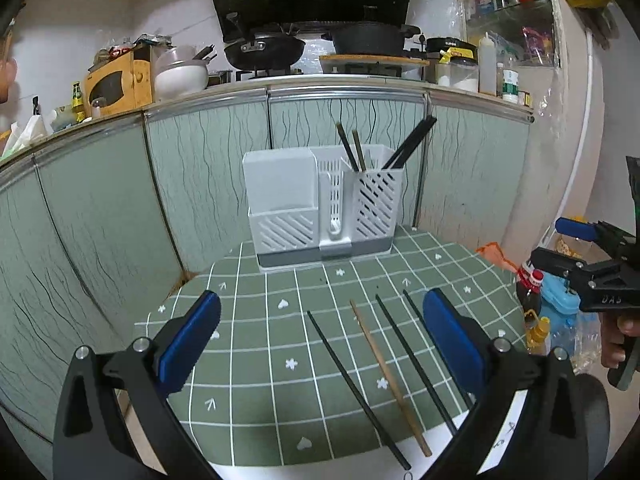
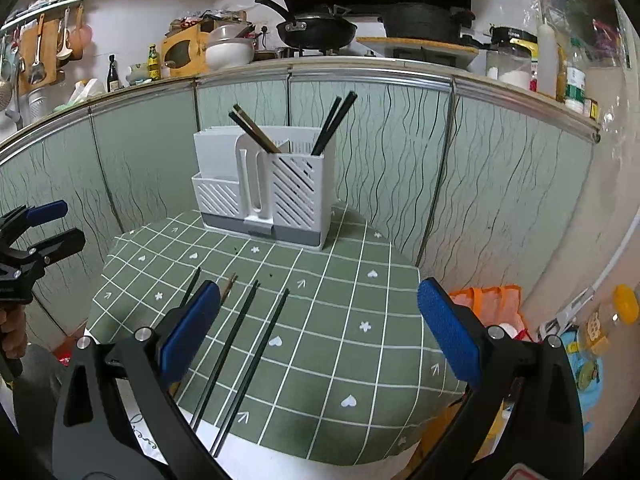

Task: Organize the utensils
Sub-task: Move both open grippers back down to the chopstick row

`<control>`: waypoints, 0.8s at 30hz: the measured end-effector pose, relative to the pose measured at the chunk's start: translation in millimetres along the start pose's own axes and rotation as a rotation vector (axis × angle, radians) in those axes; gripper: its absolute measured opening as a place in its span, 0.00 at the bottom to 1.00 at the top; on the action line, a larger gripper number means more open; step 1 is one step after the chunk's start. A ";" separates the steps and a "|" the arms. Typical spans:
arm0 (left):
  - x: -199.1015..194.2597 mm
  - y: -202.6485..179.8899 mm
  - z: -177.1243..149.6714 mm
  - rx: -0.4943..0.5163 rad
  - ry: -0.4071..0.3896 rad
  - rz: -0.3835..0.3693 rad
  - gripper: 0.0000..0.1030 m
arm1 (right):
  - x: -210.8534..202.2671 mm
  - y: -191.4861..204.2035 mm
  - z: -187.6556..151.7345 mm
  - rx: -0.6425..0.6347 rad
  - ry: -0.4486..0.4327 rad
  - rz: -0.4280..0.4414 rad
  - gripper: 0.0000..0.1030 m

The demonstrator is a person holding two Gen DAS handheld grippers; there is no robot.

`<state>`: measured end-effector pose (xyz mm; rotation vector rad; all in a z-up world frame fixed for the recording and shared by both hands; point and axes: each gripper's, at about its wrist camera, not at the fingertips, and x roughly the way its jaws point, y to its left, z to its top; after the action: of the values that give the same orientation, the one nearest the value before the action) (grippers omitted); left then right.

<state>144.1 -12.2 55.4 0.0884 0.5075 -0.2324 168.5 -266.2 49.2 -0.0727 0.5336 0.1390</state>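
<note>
- The left gripper (image 1: 320,344) is spread wide and holds nothing; its blue pads (image 1: 191,340) hover above the near part of the counter (image 1: 248,320) with its green checked cloth;
- four loose chopsticks lie on the cloth between and just ahead of that gripper's fingers: a black chopstick (image 1: 356,392) nearest the middle, a wooden chopstick (image 1: 388,376) just to its right, then a second black chopstick (image 1: 412,360), and a third black one (image 1: 424,320) running close along the inner side of the right finger, partly hidden by it; none touches the pads as far as can be seen;
- straight ahead of the left gripper, at the far edge of the counter, stands the white utensil holder (image 1: 320,208); its right slotted compartment carries several chopsticks (image 1: 408,144) standing tilted;
- the right gripper (image 2: 320,336) is likewise wide open and empty, above the cloth;
- from its own view the loose chopsticks sit toward its left finger: two black ones (image 2: 240,344) lie just inside that finger, the wooden one (image 2: 229,286) shows only its tip beyond the pad, and another black one (image 2: 191,286) lies outside it; whether the finger touches any cannot be told;
- the holder (image 2: 264,192) stands ahead and a little left of the right gripper, well apart from it.
</note>
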 end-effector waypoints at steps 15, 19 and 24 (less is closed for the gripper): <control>9.6 -4.4 -46.4 0.012 0.033 0.027 0.96 | 10.7 8.7 -35.4 -0.031 0.033 -0.003 0.92; 11.4 -4.9 -55.5 -0.001 0.040 0.026 0.96 | 14.1 11.9 -43.4 -0.029 0.043 -0.001 0.92; 15.3 -5.9 -68.6 -0.008 0.050 0.034 0.96 | 16.3 17.6 -54.1 -0.032 0.049 0.001 0.92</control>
<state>123.3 -11.2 -12.0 0.0954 0.5558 -0.1949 152.7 -252.7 -6.1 -0.1075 0.5801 0.1477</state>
